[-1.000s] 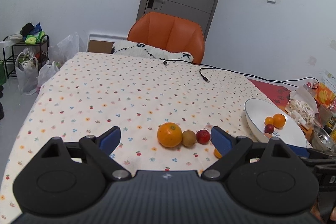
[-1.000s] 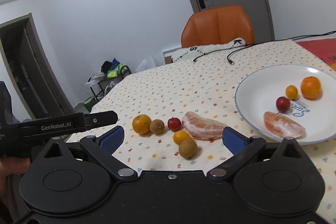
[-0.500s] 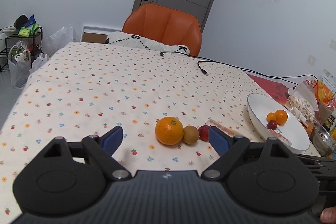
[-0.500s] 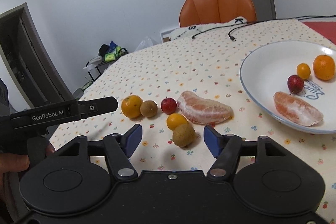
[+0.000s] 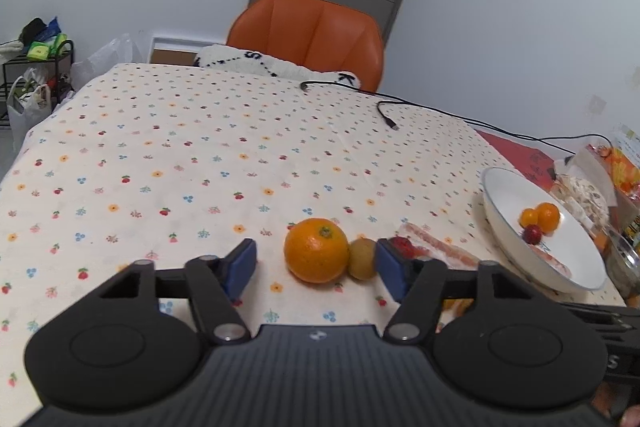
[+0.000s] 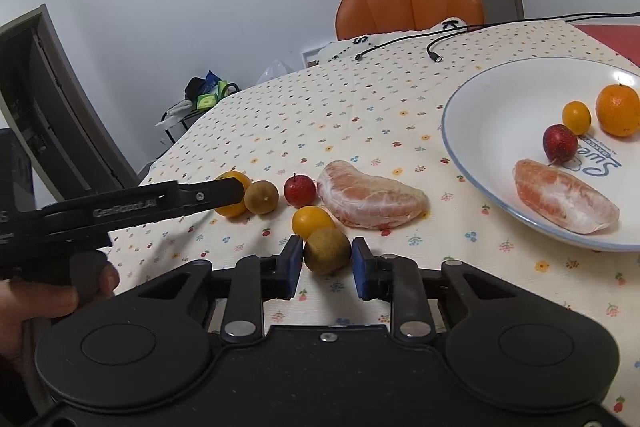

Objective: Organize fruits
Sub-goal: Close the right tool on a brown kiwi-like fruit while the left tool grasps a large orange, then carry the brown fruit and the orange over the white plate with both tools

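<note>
Fruits lay in two groups on the cloth-covered surface (image 6: 360,107): six loose pieces in front of the grippers and four already in the plate (image 6: 500,83). From the right wrist view the plate sat at about 2 o'clock, holding an orange, a small yellow fruit, a red fruit and a pomelo piece, which suggests it was the collecting place.

The right gripper (image 6: 326,261) had its jaws narrowed around the near brown fruit (image 6: 327,251), one pad on each side; whether the pads were pressing it or just short of touching could not be told. That fruit lay closest to this gripper, touching a small yellow one (image 6: 312,221) at its 11 o'clock, so it was probably the easiest first pick. A second pomelo piece (image 6: 372,197) lay at 1 o'clock, just beyond, with a red fruit (image 6: 300,190) beside it.

The left gripper (image 5: 316,263) stood with its jaws wide apart and holding nothing. An orange (image 5: 316,251) sat between its pads, and a second brown fruit (image 5: 362,259) touched the orange at 3 o'clock, right by the right-hand pad. That spread seemed meant for the orange, though the neighbour left little room for the pad.

A loose cable (image 5: 390,115) lay at 12 o'clock, well apart from the fruit.
</note>
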The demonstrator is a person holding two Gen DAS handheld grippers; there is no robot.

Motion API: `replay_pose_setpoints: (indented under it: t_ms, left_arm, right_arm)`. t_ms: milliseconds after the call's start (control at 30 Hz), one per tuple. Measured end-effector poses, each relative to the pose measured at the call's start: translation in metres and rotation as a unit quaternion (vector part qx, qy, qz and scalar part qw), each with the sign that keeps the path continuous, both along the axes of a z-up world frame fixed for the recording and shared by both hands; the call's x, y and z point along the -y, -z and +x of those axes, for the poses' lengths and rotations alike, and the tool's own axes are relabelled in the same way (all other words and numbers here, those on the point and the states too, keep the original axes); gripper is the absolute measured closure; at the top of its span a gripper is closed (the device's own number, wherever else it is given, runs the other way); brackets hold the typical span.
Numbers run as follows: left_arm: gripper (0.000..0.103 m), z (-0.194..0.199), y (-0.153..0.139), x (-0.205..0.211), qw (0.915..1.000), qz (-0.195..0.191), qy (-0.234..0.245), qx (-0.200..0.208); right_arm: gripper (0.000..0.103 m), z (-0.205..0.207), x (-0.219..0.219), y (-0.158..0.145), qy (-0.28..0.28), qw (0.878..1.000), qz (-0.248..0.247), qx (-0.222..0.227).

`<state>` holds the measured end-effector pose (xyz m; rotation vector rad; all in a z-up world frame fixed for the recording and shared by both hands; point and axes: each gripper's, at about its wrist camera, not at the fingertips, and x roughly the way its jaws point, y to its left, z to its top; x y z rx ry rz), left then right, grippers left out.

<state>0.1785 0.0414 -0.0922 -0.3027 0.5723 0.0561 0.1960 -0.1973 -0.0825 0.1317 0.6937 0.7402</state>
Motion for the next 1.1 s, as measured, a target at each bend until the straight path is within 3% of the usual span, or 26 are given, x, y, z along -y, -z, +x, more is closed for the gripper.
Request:
replay_pose_setpoints:
  t_ms: [100, 167, 1100]
  left_arm:
    - [0.063, 0.003, 0.002, -0.002, 1.0000, -0.006, -0.001, -0.002]
    - [0.067, 0.003, 0.003, -0.001, 0.9999, -0.009, 0.005, -0.001]
    - [0.068, -0.012, -0.031, 0.040, 0.9986, 0.012, 0.042, 0.031]
  right_arm:
    - [0.078, 0.001, 0.002, 0.001, -0.001, 1.000, 0.002, 0.001]
    - [0.078, 0.002, 0.003, 0.001, 0.000, 1.000, 0.003, 0.001]
    - [0.078, -0.009, 0.043, -0.018, 0.043, 0.998, 0.029, 0.030]
